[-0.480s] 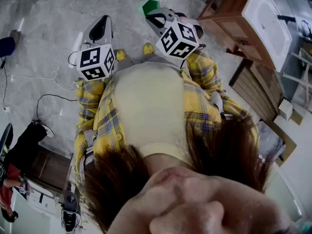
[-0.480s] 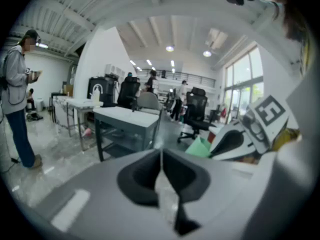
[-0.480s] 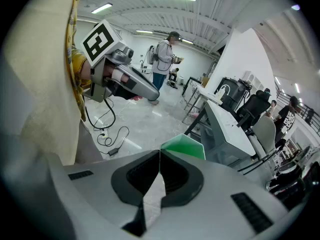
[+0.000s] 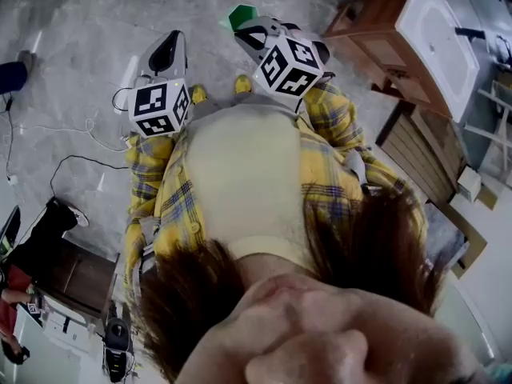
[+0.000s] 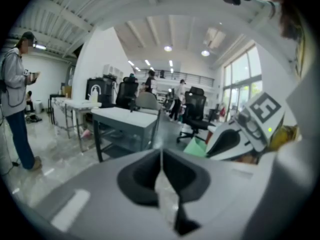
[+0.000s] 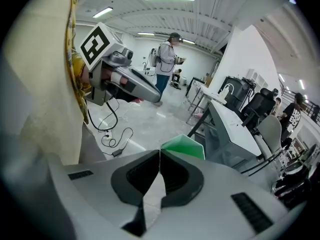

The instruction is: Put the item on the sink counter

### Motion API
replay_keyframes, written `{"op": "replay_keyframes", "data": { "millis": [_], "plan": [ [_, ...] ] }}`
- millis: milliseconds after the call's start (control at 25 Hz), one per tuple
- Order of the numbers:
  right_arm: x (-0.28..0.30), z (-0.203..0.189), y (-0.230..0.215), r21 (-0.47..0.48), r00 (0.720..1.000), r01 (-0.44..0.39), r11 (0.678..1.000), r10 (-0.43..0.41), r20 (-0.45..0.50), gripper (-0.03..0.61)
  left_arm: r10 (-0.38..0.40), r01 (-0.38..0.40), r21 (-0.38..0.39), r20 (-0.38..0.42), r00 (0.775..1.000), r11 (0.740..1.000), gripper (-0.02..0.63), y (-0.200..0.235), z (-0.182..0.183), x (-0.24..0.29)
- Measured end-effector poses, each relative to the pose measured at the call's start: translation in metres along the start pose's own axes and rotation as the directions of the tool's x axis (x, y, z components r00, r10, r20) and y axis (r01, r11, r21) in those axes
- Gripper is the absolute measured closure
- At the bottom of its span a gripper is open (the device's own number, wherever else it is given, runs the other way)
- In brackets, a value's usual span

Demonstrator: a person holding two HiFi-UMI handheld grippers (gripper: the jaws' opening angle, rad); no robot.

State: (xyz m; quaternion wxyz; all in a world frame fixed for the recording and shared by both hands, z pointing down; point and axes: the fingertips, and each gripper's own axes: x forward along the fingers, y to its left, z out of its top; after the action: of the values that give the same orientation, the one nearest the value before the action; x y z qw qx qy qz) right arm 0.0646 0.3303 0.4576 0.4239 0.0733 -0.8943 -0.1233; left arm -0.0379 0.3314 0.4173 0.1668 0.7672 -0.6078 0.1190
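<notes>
In the head view both grippers are held out in front of the person's chest, over the concrete floor. My right gripper [image 4: 242, 24] is shut on a flat green item [image 4: 241, 13], which sticks out past its closed tips. In the right gripper view the green item [image 6: 184, 147] sits just beyond the meeting jaws of my right gripper [image 6: 160, 153]. My left gripper [image 4: 166, 40] is shut with nothing in it; the left gripper view shows its jaws pressed together at the tips of my left gripper [image 5: 161, 152]. The white sink counter [image 4: 436, 38] on a wooden cabinet stands at the upper right.
Cables [image 4: 72, 162] trail across the floor at the left. Wooden panels [image 4: 420, 154] lean beside the cabinet. A grey table [image 5: 127, 120] and office chairs [image 5: 195, 115] stand ahead. A person [image 6: 166, 59] stands farther off, another person [image 5: 15, 91] at the left.
Both grippers have shifted slightly in the head view: the right one with the green item a little to the left, the left one a little down. Both stay shut.
</notes>
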Motion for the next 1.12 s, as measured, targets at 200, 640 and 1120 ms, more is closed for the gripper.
{"op": "replay_keyframes", "data": {
  "millis": [200, 640, 1120],
  "plan": [
    [-0.001, -0.008, -0.009, -0.013, 1.0, -0.008, 1.0, 0.008, 0.005, 0.561, 0.01, -0.01, 0.002, 0.003, 1.0, 1.0, 0.597, -0.007, 0.002, 0.013],
    [-0.003, -0.04, -0.032, -0.031, 0.998, -0.056, 0.998, 0.057, 0.024, 0.561, 0.049, -0.049, -0.007, 0.001, 0.999, 0.999, 0.597, -0.025, 0.007, 0.044],
    [0.009, -0.052, -0.049, -0.024, 0.995, -0.102, 0.994, 0.103, 0.013, 0.561, 0.08, -0.08, -0.011, 0.001, 0.997, 0.997, 0.597, -0.011, 0.018, 0.06]
  ]
}}
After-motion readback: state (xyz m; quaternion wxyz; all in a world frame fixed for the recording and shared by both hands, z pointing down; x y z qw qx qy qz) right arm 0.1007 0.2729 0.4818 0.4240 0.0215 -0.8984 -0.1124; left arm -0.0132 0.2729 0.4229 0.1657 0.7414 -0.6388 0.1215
